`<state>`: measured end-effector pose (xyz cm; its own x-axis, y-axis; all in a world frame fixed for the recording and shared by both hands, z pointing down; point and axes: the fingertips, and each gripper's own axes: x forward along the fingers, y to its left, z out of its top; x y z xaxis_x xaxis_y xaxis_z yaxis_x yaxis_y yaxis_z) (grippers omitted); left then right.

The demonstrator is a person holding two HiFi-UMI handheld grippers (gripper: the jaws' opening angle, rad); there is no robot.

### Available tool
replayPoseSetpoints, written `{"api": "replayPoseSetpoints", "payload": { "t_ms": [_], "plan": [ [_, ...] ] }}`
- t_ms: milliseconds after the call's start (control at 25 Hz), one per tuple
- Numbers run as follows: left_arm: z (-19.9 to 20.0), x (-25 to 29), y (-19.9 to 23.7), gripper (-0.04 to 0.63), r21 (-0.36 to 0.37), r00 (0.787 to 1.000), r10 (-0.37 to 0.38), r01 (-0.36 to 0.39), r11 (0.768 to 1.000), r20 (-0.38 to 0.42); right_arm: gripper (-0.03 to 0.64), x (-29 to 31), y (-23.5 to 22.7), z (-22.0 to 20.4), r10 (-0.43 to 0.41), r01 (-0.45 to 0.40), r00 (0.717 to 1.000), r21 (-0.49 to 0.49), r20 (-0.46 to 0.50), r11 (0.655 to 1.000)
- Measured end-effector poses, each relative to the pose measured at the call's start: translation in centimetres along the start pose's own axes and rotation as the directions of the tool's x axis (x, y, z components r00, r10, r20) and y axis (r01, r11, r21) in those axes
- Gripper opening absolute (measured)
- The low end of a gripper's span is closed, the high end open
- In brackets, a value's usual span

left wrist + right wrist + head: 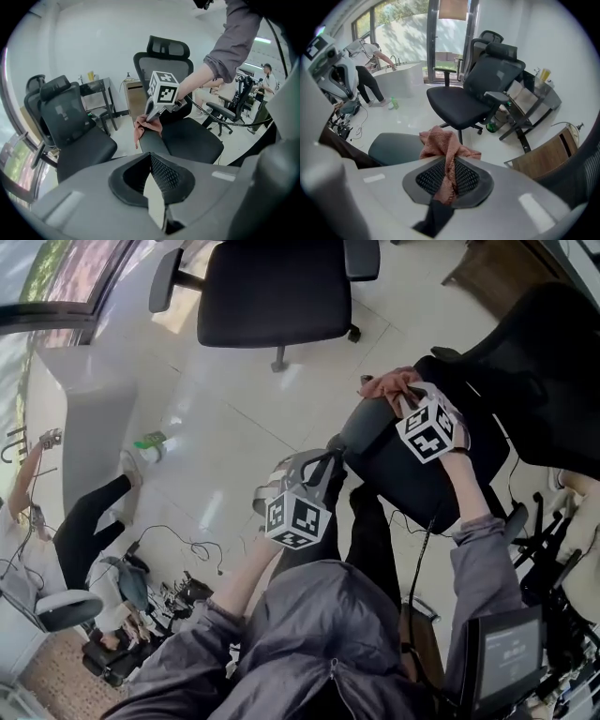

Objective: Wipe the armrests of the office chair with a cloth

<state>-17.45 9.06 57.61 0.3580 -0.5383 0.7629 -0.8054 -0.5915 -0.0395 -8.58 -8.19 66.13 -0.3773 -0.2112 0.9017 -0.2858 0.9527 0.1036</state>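
A pinkish cloth [386,383] is bunched on the far end of the office chair's dark grey armrest [367,435]. My right gripper [399,399] is shut on it, and in the right gripper view the cloth [443,140] runs down between the mesh pads. From the left gripper view I see that gripper [151,116] pressing the cloth [140,129] onto the armrest [153,146] beside the black seat [192,140]. My left gripper [314,470] hangs lower left of the armrest, apart from it. It is open, with bare floor showing between its jaws [152,180].
A second black office chair [274,292] stands on the pale floor ahead. The wiped chair's black backrest [548,381] rises at the right. A person [368,70] bends over by a white counter. Cables and gear [178,587] lie at my lower left, and a wooden cabinet [546,157] is nearby.
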Motion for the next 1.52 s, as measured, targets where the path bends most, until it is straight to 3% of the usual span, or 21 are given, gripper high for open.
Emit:
{"api": "replayPoseSetpoints", "payload": {
  "t_ms": [320, 560, 720, 840, 1000, 1280, 1520],
  "plan": [
    [-0.4, 1.9, -0.8, 0.017, 0.020, 0.994, -0.104, 0.105, 0.994, -0.042, 0.041, -0.9, 9.2, -0.3, 0.060, -0.059, 0.998, -0.060, 0.012, 0.996],
    [-0.4, 1.7, -1.0, 0.017, 0.018, 0.995, -0.096, 0.096, 0.995, -0.025, 0.041, -2.4, 17.8, 0.4, 0.179, -0.172, 0.983, -0.152, 0.038, 0.973],
    [-0.3, 1.2, -0.7, 0.017, -0.004, 0.997, -0.076, 0.076, 0.997, 0.014, 0.041, -3.6, 20.7, 0.6, 0.231, -0.217, 0.972, -0.206, 0.047, 0.954],
    [-1.2, 0.2, -0.7, 0.017, -0.014, 0.996, -0.085, 0.085, 0.996, 0.042, 0.041, -3.4, 20.3, 1.1, 0.203, -0.190, 0.978, -0.200, 0.046, 0.961],
    [-3.5, -1.9, 0.8, 0.017, -0.028, 0.999, -0.048, 0.048, 0.998, -0.012, 0.041, -1.1, 17.0, 3.7, 0.173, -0.158, 0.982, -0.165, 0.078, 0.974],
    [-2.4, -0.8, -0.7, 0.017, -0.051, 0.997, -0.077, 0.077, 0.996, -0.004, 0.041, 0.0, 7.5, 0.9, 0.074, -0.077, 0.997, -0.149, -0.020, 0.986],
    [-1.9, -0.5, 0.2, 0.017, -0.046, 0.997, -0.074, 0.074, 0.996, 0.003, 0.041, 0.6, 2.6, 0.0, -0.051, 0.047, 0.997, -0.079, -0.050, 0.996]
  ]
}}
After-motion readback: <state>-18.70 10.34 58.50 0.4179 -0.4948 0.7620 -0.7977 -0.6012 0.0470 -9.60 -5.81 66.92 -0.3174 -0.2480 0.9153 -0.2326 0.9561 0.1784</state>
